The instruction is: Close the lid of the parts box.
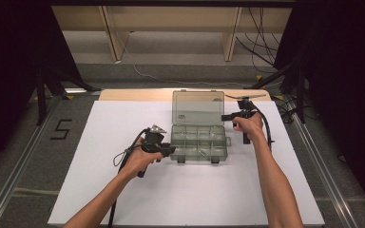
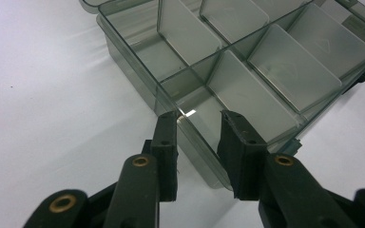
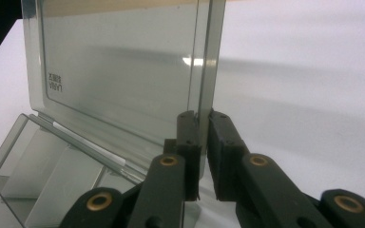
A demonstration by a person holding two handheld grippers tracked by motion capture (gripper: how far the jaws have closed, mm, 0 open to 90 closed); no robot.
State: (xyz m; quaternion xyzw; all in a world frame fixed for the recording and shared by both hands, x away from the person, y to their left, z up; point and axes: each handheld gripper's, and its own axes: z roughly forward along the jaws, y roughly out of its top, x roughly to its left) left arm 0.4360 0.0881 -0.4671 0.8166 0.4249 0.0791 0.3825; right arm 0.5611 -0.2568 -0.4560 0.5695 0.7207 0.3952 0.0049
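Currently a smoky clear compartment box (image 1: 198, 142) sits near the middle of the white counter (image 1: 123, 199), its lid (image 1: 198, 108) standing upright towards the far edge. The left gripper (image 2: 197, 121) has its jaws apart, straddling the box's near-left corner wall; the pads do not look pressed on it, so it seems to brace the base against sliding rather than grip it. The right gripper (image 3: 203, 116) is clamped on the lid's right side edge, its jaws nearly together on the thin plastic, which suggests the lid is being swung on its hinge while the base is steadied. From the high view, the compartments look mostly empty; a small glint in one could be a part, but I cannot tell.

The counter is a plain white board with a wooden strip showing at its far edge. Around it lie grey floor, metal rails (image 1: 19, 171), a taped "5" (image 1: 62, 129), dark curtains and loose cables (image 1: 261, 42).
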